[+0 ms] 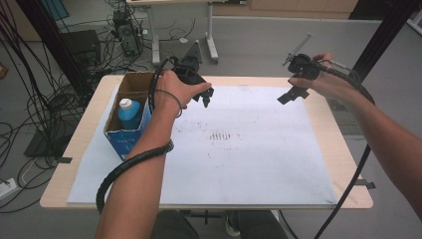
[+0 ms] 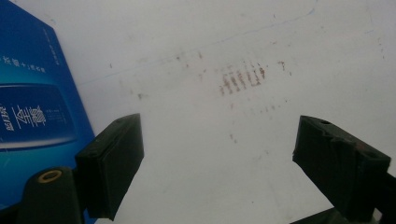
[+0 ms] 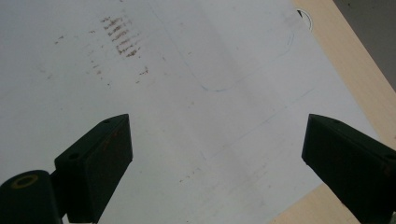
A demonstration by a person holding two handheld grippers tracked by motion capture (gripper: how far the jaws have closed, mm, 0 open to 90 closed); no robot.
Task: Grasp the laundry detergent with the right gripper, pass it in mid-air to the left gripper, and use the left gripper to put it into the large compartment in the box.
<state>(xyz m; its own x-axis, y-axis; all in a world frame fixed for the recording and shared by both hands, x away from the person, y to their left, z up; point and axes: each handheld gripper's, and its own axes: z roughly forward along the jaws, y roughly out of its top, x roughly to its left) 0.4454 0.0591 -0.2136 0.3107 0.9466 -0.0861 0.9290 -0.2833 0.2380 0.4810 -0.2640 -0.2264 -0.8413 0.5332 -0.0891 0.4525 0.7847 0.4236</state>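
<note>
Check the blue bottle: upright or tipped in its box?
Upright: the blue bottle stands in the open box, white cap on top.

Light: even and soft, slightly dim.
Shadows: faint.
Sharpness: all three views a little blurry and grainy.

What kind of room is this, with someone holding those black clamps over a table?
Probably a lab or workshop: cables sprawl over the floor, a computer tower stands behind, and the table carries a stained white sheet.
</note>
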